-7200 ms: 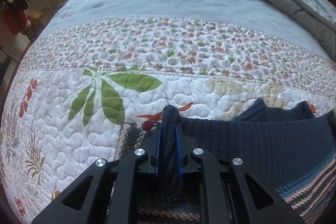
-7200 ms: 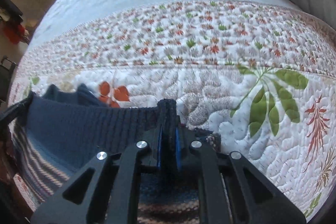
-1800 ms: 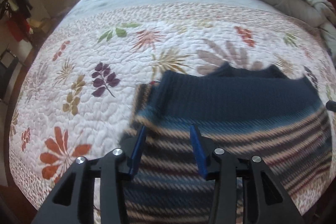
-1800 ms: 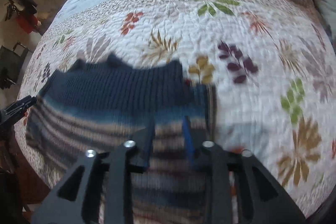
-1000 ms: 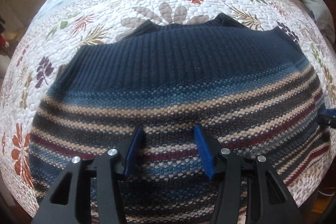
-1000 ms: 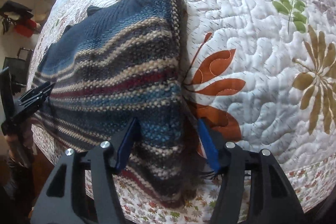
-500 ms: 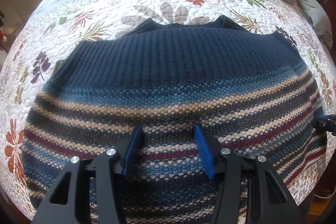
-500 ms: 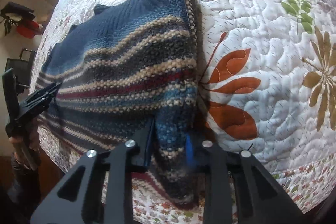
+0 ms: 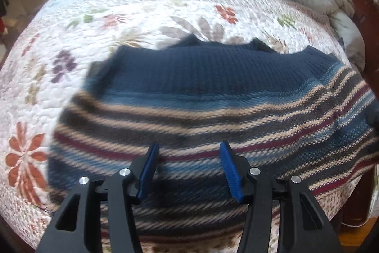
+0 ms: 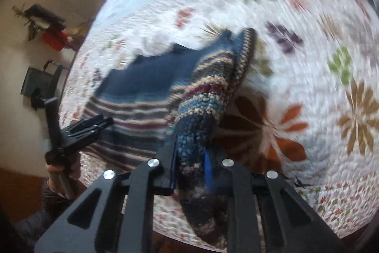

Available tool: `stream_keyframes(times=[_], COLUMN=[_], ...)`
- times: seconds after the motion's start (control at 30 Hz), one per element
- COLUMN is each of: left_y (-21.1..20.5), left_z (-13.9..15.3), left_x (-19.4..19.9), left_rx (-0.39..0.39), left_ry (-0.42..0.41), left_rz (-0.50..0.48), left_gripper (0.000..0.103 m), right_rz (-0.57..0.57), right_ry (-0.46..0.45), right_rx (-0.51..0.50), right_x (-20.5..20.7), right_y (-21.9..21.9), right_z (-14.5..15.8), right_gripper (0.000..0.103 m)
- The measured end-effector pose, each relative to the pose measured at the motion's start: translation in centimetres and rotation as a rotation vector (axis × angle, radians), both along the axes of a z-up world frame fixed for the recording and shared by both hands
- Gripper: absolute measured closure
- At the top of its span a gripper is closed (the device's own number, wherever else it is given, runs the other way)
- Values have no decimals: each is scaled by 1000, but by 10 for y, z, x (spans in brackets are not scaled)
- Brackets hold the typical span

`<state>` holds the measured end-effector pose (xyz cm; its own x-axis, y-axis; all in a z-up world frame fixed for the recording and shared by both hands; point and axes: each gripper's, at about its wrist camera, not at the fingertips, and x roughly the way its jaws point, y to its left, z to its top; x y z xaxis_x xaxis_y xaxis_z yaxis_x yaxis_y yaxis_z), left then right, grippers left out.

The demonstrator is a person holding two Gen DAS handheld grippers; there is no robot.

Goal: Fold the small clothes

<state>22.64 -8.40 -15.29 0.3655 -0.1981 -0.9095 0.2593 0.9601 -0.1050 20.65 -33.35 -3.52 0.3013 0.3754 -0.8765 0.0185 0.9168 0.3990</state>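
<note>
the striped sweater [image 9: 213, 110] lies spread on the quilt [image 9: 71, 39] near the bed's front edge, and the right gripper [image 10: 190, 155] has its jaws pinching the sweater's right side, bunched and raised off the quilt. the left gripper [image 9: 187, 172] hovers over the lower stripes with its jaws spread, holding nothing. this looks like the first side fold; next, the raised edge needs carrying across toward the middle and laying flat

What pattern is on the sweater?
Sweater: solid navy ribbed top, then tan, grey, maroon and blue stripes below. Left wrist view shows it best.
</note>
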Motion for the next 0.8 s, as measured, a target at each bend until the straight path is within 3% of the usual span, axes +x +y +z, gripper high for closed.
stream_keyframes(times=[0.23, 0.37, 0.5, 0.67, 0.8], left_y=[45, 57, 70, 73, 66], left_z=[29, 33, 32, 26, 21], left_x=[-4, -1, -1, 1, 2], left_rx=[-72, -80, -92, -98, -111], left_ry=[-19, -19, -8, 27, 57], left_rz=[33, 47, 76, 83, 66], left_gripper=[44, 44, 44, 44, 44], right_rz=[183, 279, 361, 394, 438], right_ry=[-89, -80, -29, 61, 73], right_rx=[-6, -33, -74, 32, 134], right_x=[18, 24, 27, 25, 10], right_y=[93, 142, 187, 207, 212], right_z=[31, 14, -21, -58, -57], right_gripper=[86, 86, 83, 55, 55])
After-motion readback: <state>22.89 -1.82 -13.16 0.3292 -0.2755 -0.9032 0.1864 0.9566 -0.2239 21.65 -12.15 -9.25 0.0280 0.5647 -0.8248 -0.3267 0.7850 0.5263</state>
